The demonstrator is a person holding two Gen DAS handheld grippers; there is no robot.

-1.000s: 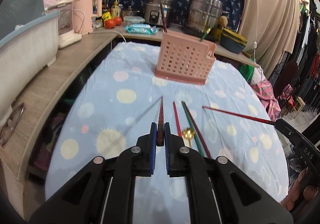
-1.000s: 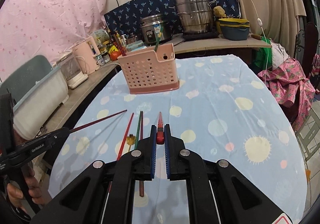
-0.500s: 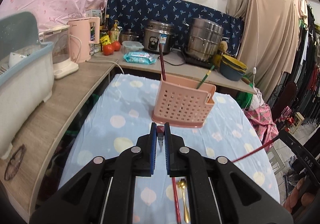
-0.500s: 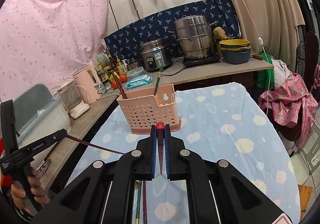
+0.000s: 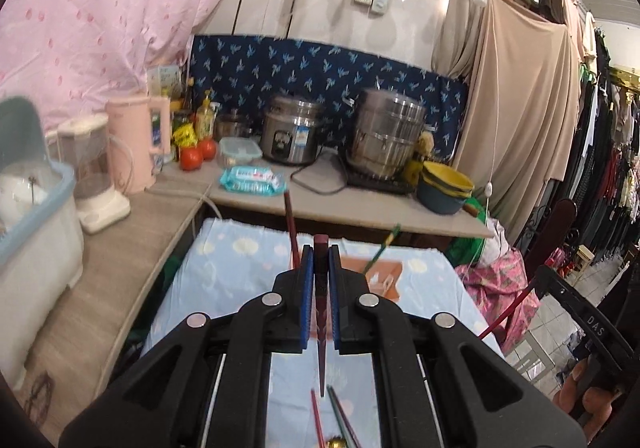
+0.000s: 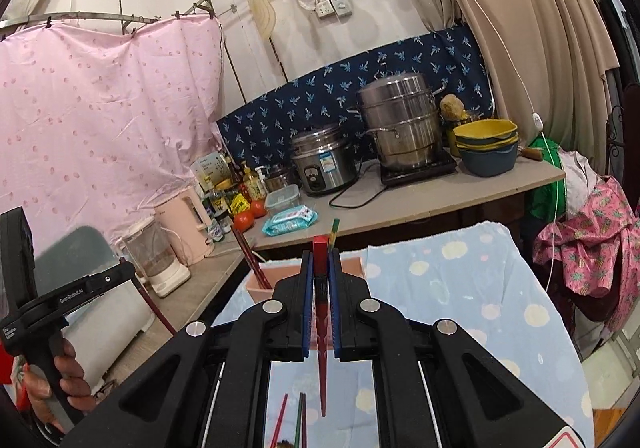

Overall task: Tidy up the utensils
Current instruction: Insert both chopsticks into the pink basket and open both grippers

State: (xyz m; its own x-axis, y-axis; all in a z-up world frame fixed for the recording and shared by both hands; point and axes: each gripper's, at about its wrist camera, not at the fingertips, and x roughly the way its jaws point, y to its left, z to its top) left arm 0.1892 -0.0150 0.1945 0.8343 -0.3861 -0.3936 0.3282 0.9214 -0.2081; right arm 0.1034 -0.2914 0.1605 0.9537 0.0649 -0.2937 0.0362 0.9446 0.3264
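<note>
Left tongs clenched on maroon chopstick, right tongs on red chopstick. Both above holder. Tip each point down, lower slowly, release inside.

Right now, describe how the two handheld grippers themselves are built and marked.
Both the left gripper and the right gripper are matte black plastic with angular linkage arms, round silver pivot bolts and ribbed blue pads. The left one's side carries white lettering; the right one's shows white letters and a red-edged sticker.
</note>
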